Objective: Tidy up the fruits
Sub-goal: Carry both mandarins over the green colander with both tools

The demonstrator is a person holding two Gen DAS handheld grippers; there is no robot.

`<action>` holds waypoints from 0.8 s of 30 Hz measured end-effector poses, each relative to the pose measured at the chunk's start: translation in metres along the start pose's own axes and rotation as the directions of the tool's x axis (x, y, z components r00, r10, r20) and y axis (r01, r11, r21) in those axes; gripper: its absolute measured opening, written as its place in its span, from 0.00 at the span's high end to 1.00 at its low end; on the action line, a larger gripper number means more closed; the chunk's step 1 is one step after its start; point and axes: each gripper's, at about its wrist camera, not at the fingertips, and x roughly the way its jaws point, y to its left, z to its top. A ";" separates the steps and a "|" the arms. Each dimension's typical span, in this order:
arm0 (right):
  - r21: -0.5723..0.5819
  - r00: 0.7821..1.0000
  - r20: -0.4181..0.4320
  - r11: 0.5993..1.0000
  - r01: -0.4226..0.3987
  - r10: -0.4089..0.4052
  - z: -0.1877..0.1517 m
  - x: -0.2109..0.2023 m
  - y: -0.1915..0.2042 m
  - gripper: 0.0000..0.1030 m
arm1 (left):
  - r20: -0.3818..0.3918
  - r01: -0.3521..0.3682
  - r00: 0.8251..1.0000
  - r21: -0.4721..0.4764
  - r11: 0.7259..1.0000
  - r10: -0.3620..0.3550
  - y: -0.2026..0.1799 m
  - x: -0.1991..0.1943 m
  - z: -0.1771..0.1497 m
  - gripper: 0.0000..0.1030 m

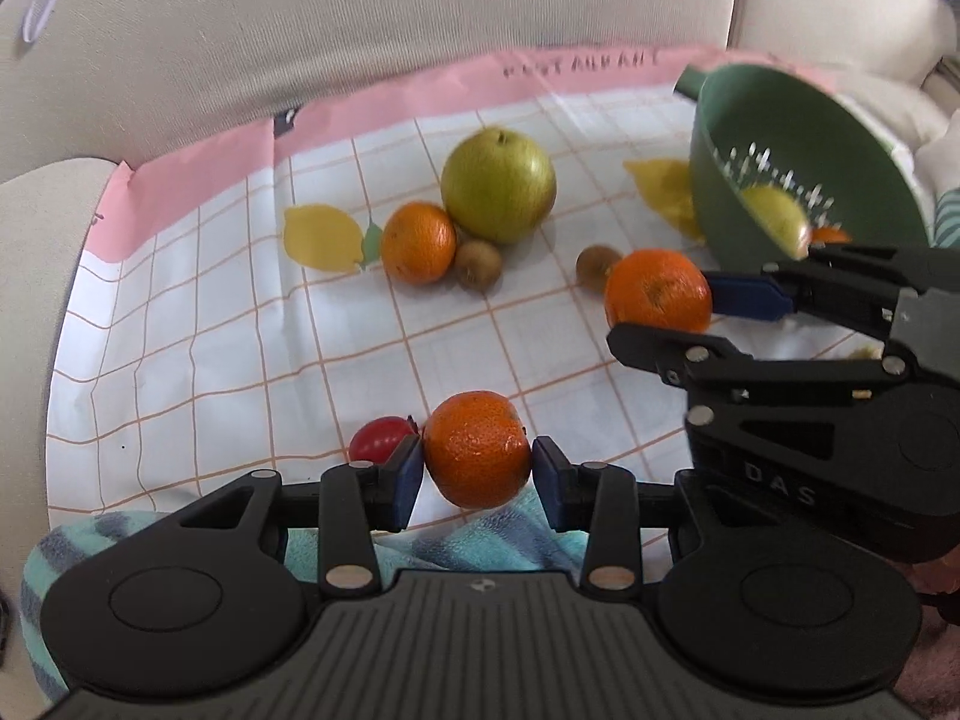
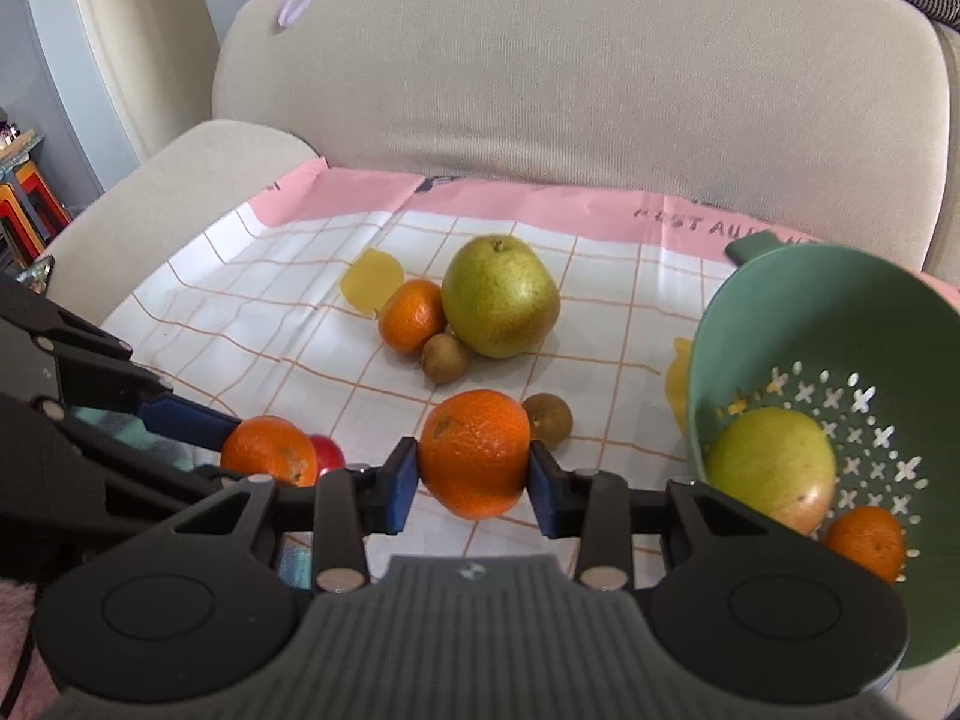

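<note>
My left gripper (image 1: 477, 468) is shut on a mandarin (image 1: 477, 450), held just above the checked cloth (image 1: 210, 324); it also shows in the right wrist view (image 2: 270, 450). My right gripper (image 2: 471, 477) is shut on a second mandarin (image 2: 474, 450), seen in the left wrist view too (image 1: 657, 291). A green colander (image 2: 840, 324) at the right, tilted, holds a pear (image 2: 771, 468) and a mandarin (image 2: 867, 540). On the cloth lie a large green pear (image 2: 501, 294), a mandarin (image 2: 411, 315), two kiwis (image 2: 444, 357) (image 2: 549, 417) and a red tomato (image 1: 378, 438).
The cloth lies on a beige sofa seat with the backrest (image 2: 570, 90) behind and an armrest (image 2: 180, 174) at the left. A striped teal towel (image 1: 480, 534) lies at the near edge. Yellow lemons on the cloth are printed.
</note>
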 end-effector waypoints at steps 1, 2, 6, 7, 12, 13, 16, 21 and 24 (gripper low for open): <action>-0.003 1.000 0.008 1.000 0.000 0.000 0.000 -0.004 0.000 0.65 | 0.016 0.006 1.000 -0.001 1.000 -0.006 0.000 -0.004 -0.001 0.57; -0.005 1.000 0.015 1.000 0.002 -0.002 -0.001 -0.009 0.000 0.65 | 0.029 0.011 1.000 0.000 1.000 -0.011 0.000 -0.008 -0.002 0.57; 0.002 0.999 0.036 1.000 0.011 -0.011 -0.004 -0.025 -0.004 0.65 | 0.061 0.018 0.998 -0.012 1.000 -0.018 -0.002 -0.021 -0.003 0.57; 0.005 0.999 0.041 1.000 0.013 -0.013 -0.004 -0.030 -0.006 0.65 | 0.070 0.024 0.997 -0.016 1.000 -0.023 -0.003 -0.025 -0.003 0.57; 0.021 0.997 0.073 0.999 0.032 -0.034 -0.012 -0.057 -0.014 0.65 | 0.138 0.063 0.989 -0.014 0.998 -0.060 -0.011 -0.048 0.005 0.57; 0.023 0.996 0.079 0.999 0.040 -0.042 -0.014 -0.063 -0.016 0.65 | 0.151 0.072 0.986 -0.008 0.997 -0.070 -0.015 -0.052 0.008 0.57; 0.030 0.993 0.100 0.997 0.065 -0.068 -0.016 -0.078 -0.023 0.65 | 0.181 0.106 0.977 0.026 0.994 -0.109 -0.028 -0.063 0.017 0.57; 0.058 0.984 0.117 0.990 0.125 -0.131 -0.016 -0.095 -0.042 0.65 | 0.204 0.143 0.966 0.081 0.986 -0.157 -0.055 -0.073 0.033 0.57; 0.074 0.977 0.110 0.982 0.176 -0.183 -0.018 -0.101 -0.056 0.65 | 0.212 0.154 0.961 0.130 0.980 -0.179 -0.075 -0.076 0.043 0.57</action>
